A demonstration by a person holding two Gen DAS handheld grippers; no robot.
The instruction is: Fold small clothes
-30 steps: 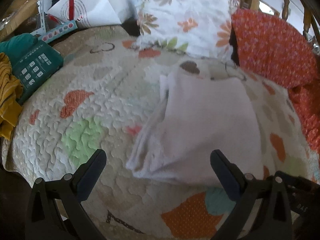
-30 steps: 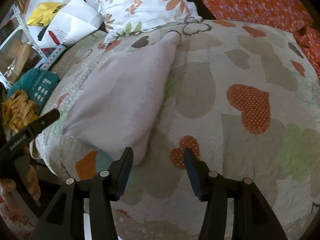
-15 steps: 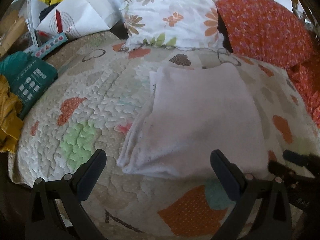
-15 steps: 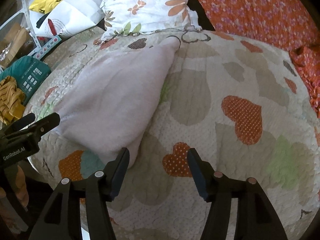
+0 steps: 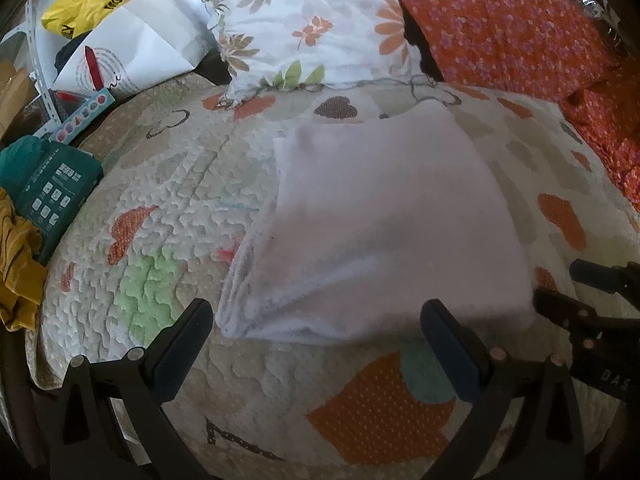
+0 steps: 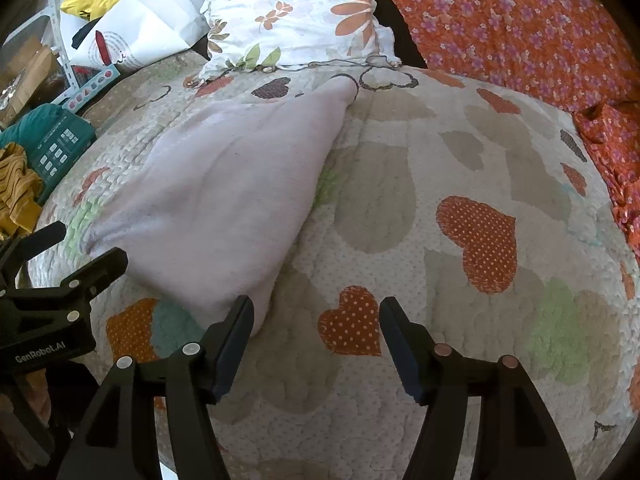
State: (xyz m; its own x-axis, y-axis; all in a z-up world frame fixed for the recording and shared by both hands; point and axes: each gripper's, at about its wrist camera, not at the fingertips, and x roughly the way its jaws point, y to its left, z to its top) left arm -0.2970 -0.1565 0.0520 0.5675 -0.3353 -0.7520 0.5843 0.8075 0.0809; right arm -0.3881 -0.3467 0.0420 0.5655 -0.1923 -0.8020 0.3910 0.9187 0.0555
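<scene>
The left gripper has its jaws spread wide and empty, straddling the near edge of the pale pink, soft folded cloth without touching it. The right gripper also stands with jaws apart and nothing between them; its left finger sits just at the cloth's near right corner, the rest of the gap over bare quilt.

The cloth lies flat in a rough rectangle in the middle of the cream quilted bedspread with orange, green and grey hearts, layered edges showing along its left side. It looks already folded at least once, so the step in hand is probably another fold or a tidy-up. To do it well, each pair of jaws should pinch one near corner through all the layers, lift evenly, and carry the edge to the far edge so the corners meet; a grip on the top layer alone would pull the fold apart.

The bed surface is padded and uneven, so the cloth may sag. Beyond lie a white pillow with orange flowers and an orange floral blanket; at the left are a teal box, a mustard-yellow garment and a white paper bag.
</scene>
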